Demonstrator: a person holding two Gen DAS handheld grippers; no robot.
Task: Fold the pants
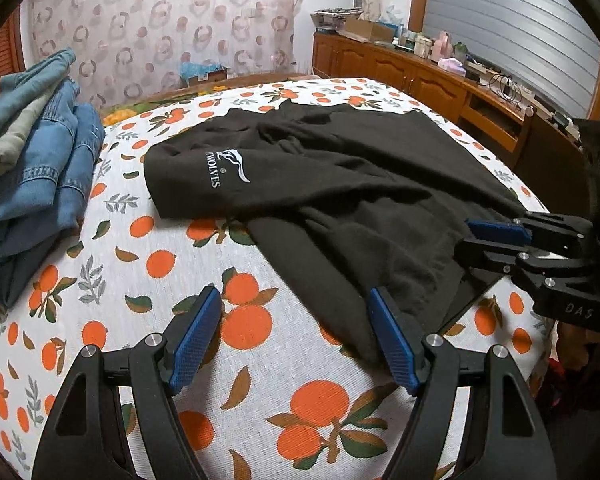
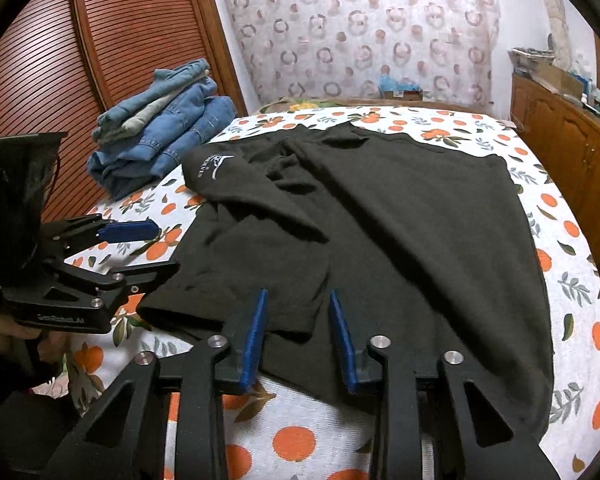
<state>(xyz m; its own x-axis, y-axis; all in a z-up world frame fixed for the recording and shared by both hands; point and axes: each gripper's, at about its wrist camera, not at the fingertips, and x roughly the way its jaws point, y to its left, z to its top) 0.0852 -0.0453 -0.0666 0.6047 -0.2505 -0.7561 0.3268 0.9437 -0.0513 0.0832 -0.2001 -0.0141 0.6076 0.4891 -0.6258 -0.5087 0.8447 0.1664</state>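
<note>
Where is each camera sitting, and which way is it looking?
Left wrist view: sits on the left gripper, looking forward and down over the orange-print bedspread at the black pants; its own open blue fingers show, and the right gripper at right.
Right wrist view: sits on the right gripper, looking down at the pants' near edge; its narrowed fingers show, plus the left gripper and a hand at left.
Both share the pants, bedspread, folded jeans pile and ring-patterned curtain.

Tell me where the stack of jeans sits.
The stack of jeans lies at the bed's far left edge, left of the black pants, beside the slatted wardrobe.
</note>
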